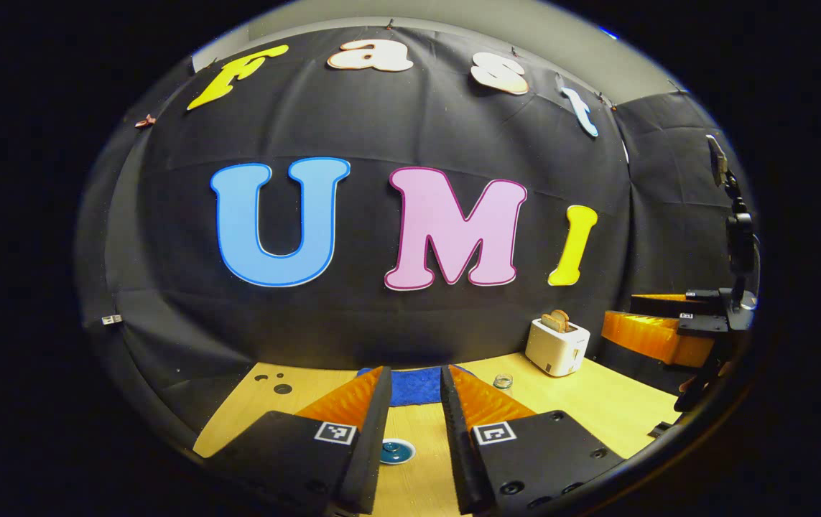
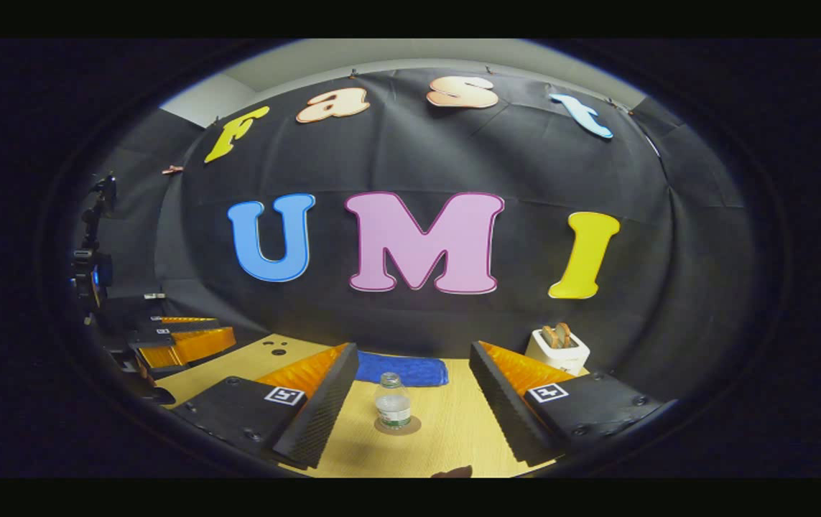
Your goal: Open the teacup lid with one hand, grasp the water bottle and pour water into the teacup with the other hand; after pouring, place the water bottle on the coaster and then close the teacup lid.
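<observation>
Teacup lid [image 1: 396, 450]: round, dark teal with a knob, low on the wooden table [image 1: 597, 402], seen between the fingers of the left gripper [image 1: 416, 438]. Cup body under it not made out. Left jaws parted, nothing between them, lid lower and apart from the tips.

Water bottle [image 2: 392, 402]: small, clear, capped, upright on a round brown coaster [image 2: 397, 425], centred ahead of the right gripper [image 2: 410, 409]. Right jaws spread wide, bottle standing free between the two fingers' lines, untouched.

Judged stage: either start or finish, both grippers clear of their things; cannot tell which.

Possible trouble from here:
- Knob small and rounded; a pinch off centre likely to slip or tilt the lid.
- Bottle light and narrow; one finger arriving first likely to tip it off the coaster.
- Cap appears on; pouring blocked unless removed.

Farther out: blue cloth [image 1: 416, 386] at the back of the table, small glass jar [image 1: 502, 381] beside it, white toaster [image 1: 557, 347] with bread slices at the right.

Count: one lid, one bottle, one coaster, one cloth, one jar, one toaster, two grippers.
</observation>
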A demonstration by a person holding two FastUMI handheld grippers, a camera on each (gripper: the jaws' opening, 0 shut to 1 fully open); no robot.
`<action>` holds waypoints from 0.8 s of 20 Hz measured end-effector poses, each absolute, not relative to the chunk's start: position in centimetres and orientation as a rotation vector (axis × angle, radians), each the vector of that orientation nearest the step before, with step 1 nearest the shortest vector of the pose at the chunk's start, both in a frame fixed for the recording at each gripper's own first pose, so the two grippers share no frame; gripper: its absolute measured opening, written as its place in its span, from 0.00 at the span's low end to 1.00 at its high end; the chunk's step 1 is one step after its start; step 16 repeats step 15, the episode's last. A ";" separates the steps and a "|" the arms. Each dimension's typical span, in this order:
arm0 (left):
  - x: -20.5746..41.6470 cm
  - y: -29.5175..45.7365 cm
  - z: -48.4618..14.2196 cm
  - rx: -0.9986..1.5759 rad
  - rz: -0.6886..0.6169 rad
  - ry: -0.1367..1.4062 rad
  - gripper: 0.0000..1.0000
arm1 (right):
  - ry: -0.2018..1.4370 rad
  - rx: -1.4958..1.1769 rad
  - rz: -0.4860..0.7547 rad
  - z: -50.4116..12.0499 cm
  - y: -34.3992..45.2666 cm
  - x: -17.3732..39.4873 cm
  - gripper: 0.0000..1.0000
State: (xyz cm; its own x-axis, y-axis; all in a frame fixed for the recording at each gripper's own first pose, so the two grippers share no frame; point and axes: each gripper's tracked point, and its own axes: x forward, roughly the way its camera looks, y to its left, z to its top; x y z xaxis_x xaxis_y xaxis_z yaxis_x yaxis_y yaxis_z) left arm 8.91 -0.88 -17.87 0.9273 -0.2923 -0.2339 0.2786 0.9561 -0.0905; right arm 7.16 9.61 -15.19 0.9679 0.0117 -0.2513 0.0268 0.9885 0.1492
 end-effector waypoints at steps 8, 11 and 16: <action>7.7 -0.3 -15.2 -0.025 -0.271 0.185 0.45 | 0.241 0.122 0.005 -13.7 8.9 4.8 0.95; 7.2 -0.4 -15.0 -0.031 -0.272 0.184 0.41 | 0.237 0.127 -0.001 -13.5 8.8 4.9 0.95; 7.4 -0.3 -14.6 -0.023 -0.274 0.170 0.45 | 0.235 0.125 -0.004 -13.4 8.9 5.1 0.95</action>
